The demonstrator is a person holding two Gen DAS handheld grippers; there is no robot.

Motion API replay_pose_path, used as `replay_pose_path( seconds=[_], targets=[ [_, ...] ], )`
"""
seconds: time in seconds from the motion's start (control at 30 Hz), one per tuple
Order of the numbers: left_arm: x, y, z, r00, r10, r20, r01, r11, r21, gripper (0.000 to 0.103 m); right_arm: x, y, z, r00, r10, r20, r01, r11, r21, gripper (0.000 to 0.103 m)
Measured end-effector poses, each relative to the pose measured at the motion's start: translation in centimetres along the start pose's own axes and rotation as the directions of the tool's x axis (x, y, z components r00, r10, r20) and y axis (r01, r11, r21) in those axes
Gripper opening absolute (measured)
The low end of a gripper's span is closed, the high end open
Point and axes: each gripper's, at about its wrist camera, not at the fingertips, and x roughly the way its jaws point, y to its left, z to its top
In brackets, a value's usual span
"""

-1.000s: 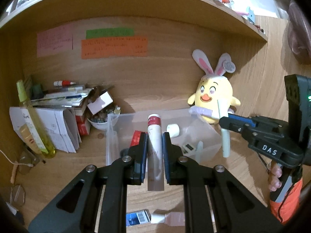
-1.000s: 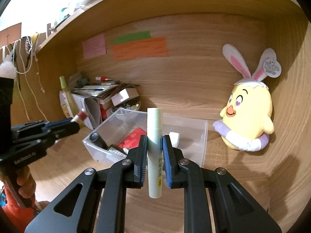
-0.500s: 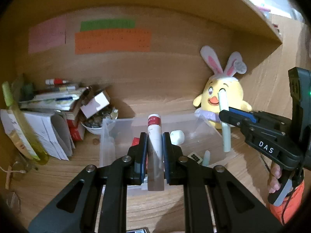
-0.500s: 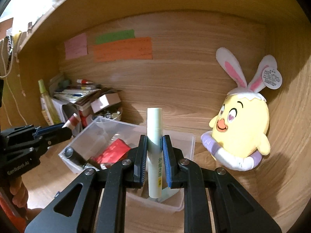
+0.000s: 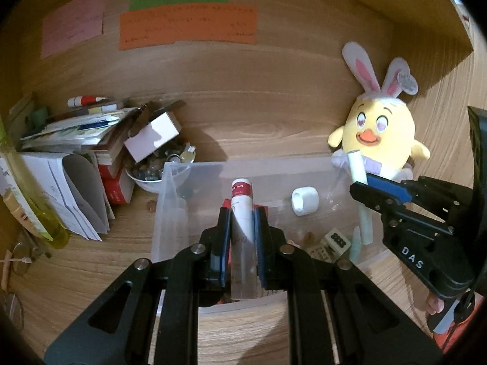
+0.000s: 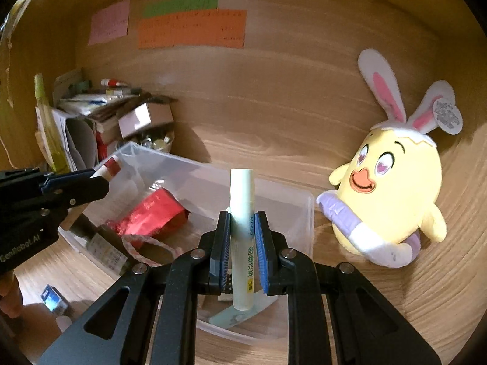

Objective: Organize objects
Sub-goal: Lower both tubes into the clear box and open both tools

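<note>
I've got 2 upright tubes over the clear bin (image 5: 170, 206): red-capped tube (image 5: 242, 213), pale green tube (image 6: 242, 228).

Left gripper (image 5: 241, 234) angled downward, jaws clamped tight on a red-capped tube (image 5: 242, 213). Right gripper (image 6: 242, 243) tilted down likewise, jaws pinching a pale green tube (image 6: 241, 228) upright. Fingers (image 5: 433, 304) wrap the right gripper's handle.
</note>
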Motion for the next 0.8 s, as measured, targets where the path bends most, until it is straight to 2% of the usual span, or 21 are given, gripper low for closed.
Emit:
replay_pose_path(
  seconds=[0.4, 0.8],
  targets=[
    [1.3, -1.6, -0.8, 0.999, 0.043, -0.03, -0.041, 0.997, 0.071, 0.014, 3.1, 0.8, -1.1, 0.996, 0.0, -0.084, -0.001, 1.0, -0.02, 0.014],
    [0.7, -1.2, -0.5, 0.999, 0.017, -0.031, -0.015, 0.998, 0.061, 0.016, 3.3, 0.9, -1.2, 0.993, 0.03, -0.112, -0.031, 0.999, -0.008, 0.015]
  ],
)
